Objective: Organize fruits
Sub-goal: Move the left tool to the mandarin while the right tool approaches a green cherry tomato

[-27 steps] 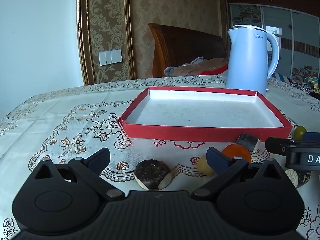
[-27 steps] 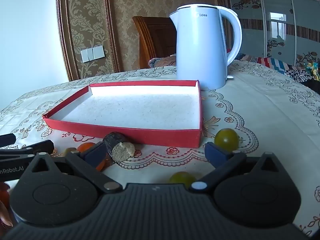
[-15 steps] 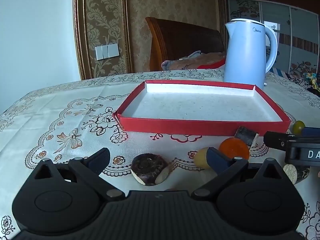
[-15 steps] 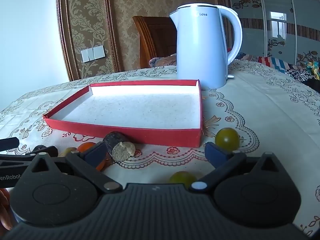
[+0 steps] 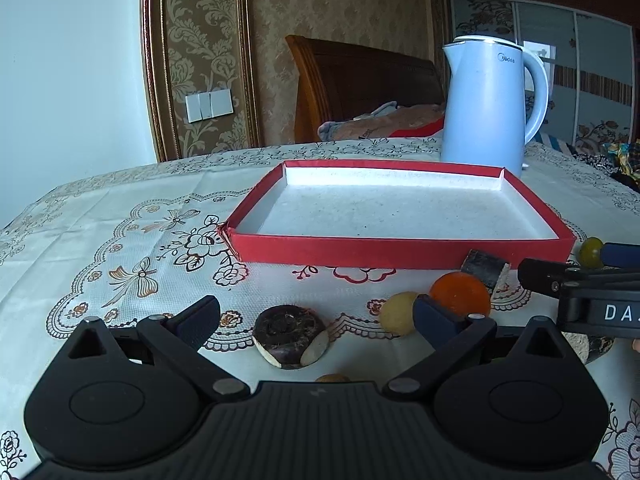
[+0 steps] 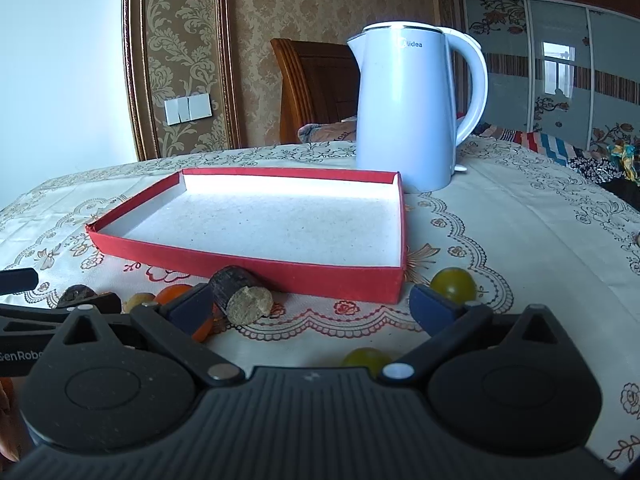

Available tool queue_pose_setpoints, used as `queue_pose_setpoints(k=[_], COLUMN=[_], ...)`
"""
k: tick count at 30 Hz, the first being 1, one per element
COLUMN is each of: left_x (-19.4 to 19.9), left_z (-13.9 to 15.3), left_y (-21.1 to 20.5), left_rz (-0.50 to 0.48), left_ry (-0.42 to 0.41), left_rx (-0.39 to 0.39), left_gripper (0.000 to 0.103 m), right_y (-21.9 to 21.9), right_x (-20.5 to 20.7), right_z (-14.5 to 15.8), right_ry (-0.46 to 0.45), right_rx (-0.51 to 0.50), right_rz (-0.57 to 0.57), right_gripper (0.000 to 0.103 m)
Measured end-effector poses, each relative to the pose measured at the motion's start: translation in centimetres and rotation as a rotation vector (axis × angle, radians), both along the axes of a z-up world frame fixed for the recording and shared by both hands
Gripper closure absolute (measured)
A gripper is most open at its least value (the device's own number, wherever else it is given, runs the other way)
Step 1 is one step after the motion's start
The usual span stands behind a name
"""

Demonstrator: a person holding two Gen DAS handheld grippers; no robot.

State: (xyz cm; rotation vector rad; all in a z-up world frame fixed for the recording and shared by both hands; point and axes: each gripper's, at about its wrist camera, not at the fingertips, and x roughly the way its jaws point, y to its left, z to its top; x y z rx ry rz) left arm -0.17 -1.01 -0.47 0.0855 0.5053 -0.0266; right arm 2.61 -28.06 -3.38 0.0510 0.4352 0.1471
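Observation:
My left gripper (image 5: 314, 316) is open low over the tablecloth, with a dark round fruit (image 5: 290, 336) lying between its fingers, untouched. A small yellow fruit (image 5: 396, 312), an orange fruit (image 5: 460, 294) and a dark cut piece (image 5: 486, 268) lie just right of it. My right gripper (image 6: 312, 306) is open too, nothing between its pads. The dark cut piece (image 6: 240, 294) sits by its left finger, a green fruit (image 6: 454, 284) by its right finger, another green fruit (image 6: 366, 360) under it. The empty red tray (image 5: 400, 250) lies beyond the fruits.
A pale blue kettle (image 6: 404, 108) stands behind the tray's far right corner. The right gripper (image 5: 580, 264) reaches into the left wrist view from the right edge. A wooden chair (image 5: 360, 88) stands behind the table. Flowered tablecloth spreads left of the tray.
The left gripper has edged a little right and forward toward the fruits, so the tray and dark round fruit sit slightly further left in its view. The right gripper has stayed put.

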Motion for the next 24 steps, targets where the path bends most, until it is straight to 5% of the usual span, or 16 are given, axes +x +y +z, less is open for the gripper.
queue_pose_setpoints(k=[11, 19, 24], left_x=[-0.2, -1.5, -3.4], left_z=[0.3, 1.1, 1.6], left_y=[1.5, 1.0, 4.0], left_rz=[0.012, -0.034, 0.058], left_ry=[-0.022, -0.093, -0.107], left_rx=[-0.087, -0.014, -0.052], left_gripper=[0.0, 0.0, 0.0], right_y=[0.0, -0.1, -0.8], right_x=[0.1, 0.3, 0.5], right_z=[-0.1, -0.2, -0.3], right_ry=[0.0, 0.018, 0.032], right_rx=[0.016, 0.02, 0.063], right_rz=[0.037, 0.017, 0.009], right_gripper=[0.0, 0.0, 0.0])
